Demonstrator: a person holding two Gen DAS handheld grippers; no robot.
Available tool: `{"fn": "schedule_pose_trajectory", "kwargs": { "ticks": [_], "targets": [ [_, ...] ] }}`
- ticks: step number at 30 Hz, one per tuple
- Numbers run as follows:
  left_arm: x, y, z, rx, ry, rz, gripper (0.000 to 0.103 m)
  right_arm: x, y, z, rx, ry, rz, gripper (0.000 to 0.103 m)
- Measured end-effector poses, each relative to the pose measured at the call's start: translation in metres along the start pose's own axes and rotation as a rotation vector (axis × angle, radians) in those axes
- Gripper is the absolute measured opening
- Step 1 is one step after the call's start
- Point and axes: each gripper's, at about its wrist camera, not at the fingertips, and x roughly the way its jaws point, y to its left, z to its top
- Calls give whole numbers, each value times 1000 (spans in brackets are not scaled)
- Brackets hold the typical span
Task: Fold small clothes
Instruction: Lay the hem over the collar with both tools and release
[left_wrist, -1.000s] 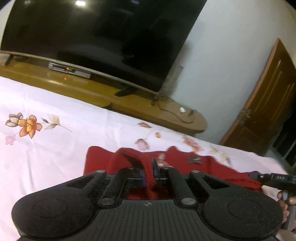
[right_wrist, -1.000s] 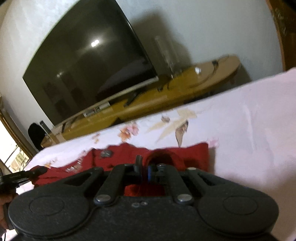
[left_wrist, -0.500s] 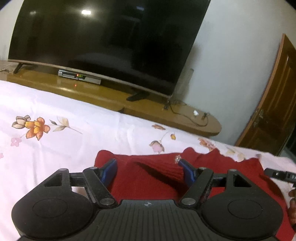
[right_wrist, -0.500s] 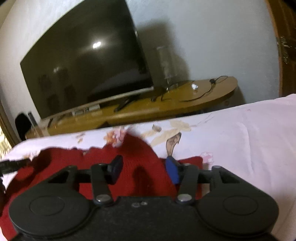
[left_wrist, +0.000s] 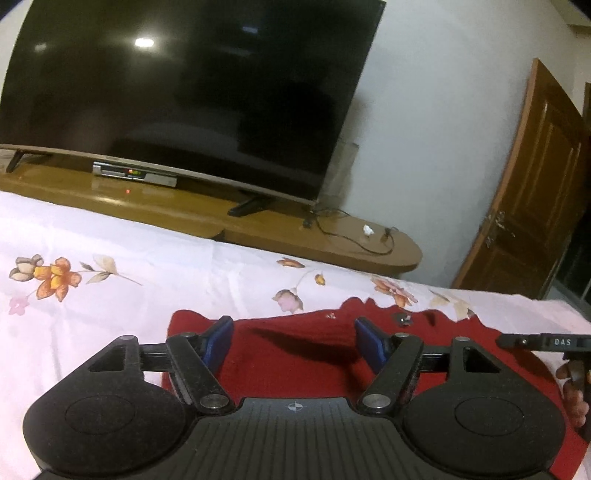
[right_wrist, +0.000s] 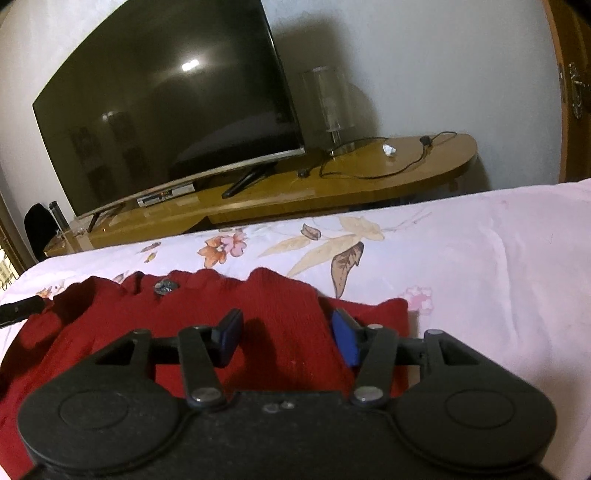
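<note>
A small red knitted garment (left_wrist: 295, 354) lies folded on the pale pink floral bedsheet (left_wrist: 110, 295). My left gripper (left_wrist: 293, 341) is open above its left part, jaws wide apart and holding nothing. The right gripper's tip (left_wrist: 546, 341) shows at the right edge of the left wrist view. In the right wrist view the same red garment (right_wrist: 184, 317) lies flat with a small dark ornament (right_wrist: 164, 286) near its far edge. My right gripper (right_wrist: 288, 338) is open just above the garment's right part, empty.
Beyond the bed stands a long wooden TV bench (left_wrist: 258, 225) with a large dark TV (left_wrist: 184, 92), a set-top box (left_wrist: 135, 174) and a cable (right_wrist: 369, 166). A wooden door (left_wrist: 528, 206) is at the right. A glass lamp (right_wrist: 330, 107) stands on the bench.
A second ago both grippers were shut on folds of the red garment. Both have opened and let go; the garment now lies flat on the sheet.
</note>
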Motion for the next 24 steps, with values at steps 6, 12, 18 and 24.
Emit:
{"fn": "schedule_pose_trajectory", "kwargs": {
  "ticks": [6,12,18,24],
  "targets": [
    [3,2,1,-6,20,-8,70,4,1,0,-9,20,2,54],
    [2,4,1,-18,18,-21,71,2,-4,1,17,9,14,53],
    [6,9,1,-48,40,-9,71,2,-6,1,23,3,22,53],
    [26,12,1,-71,148,46,34,8,1,1,-20,31,-6,39]
  ]
}}
